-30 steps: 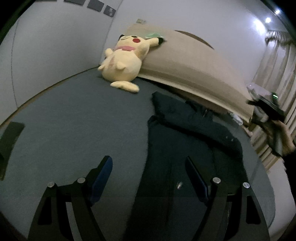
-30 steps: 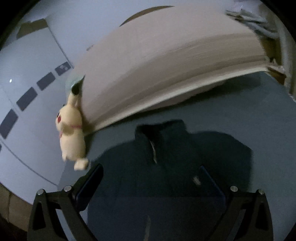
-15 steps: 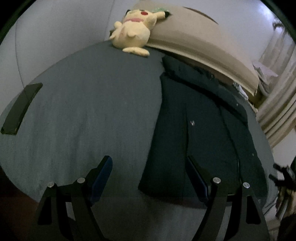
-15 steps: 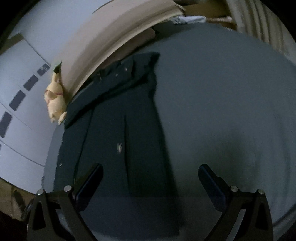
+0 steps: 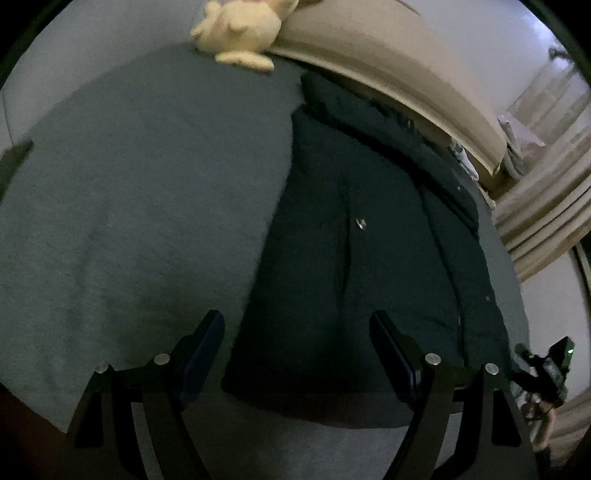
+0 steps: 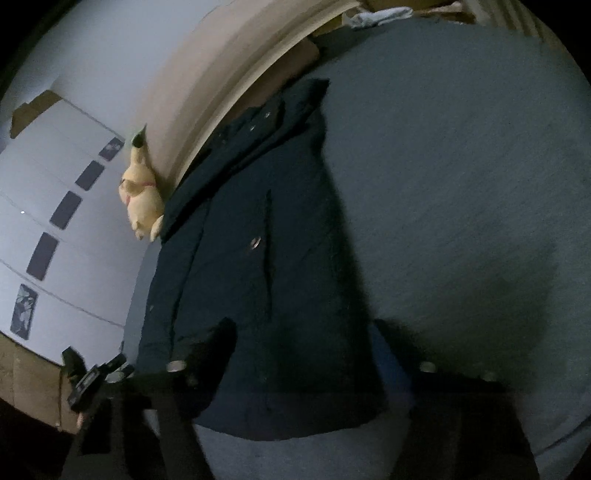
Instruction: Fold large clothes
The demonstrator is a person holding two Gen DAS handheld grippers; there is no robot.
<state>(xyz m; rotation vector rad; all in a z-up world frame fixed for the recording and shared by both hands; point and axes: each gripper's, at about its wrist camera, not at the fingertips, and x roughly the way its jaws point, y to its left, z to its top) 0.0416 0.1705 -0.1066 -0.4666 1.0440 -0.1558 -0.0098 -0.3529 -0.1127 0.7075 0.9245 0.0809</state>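
Observation:
A dark navy jacket (image 5: 362,236) lies flat on a grey bed (image 5: 129,206), collar toward the headboard and hem toward me. It also shows in the right wrist view (image 6: 266,266). My left gripper (image 5: 297,347) is open and empty, hovering over the hem's left corner. My right gripper (image 6: 306,354) is open and empty, over the hem's right side, its fingers blurred. The right gripper shows at the far right of the left wrist view (image 5: 546,369), and the left gripper at the lower left of the right wrist view (image 6: 92,380).
A yellow plush toy (image 5: 240,33) leans on the beige headboard (image 5: 388,59) at the bed's far end. Curtains (image 5: 546,206) hang to the right. A white wall with dark tiles (image 6: 62,210) runs along the bed's left side.
Both grippers pulled back from the collar end toward the bed's foot and dropped lower, so the whole jacket and its hem now show. Both stayed open.

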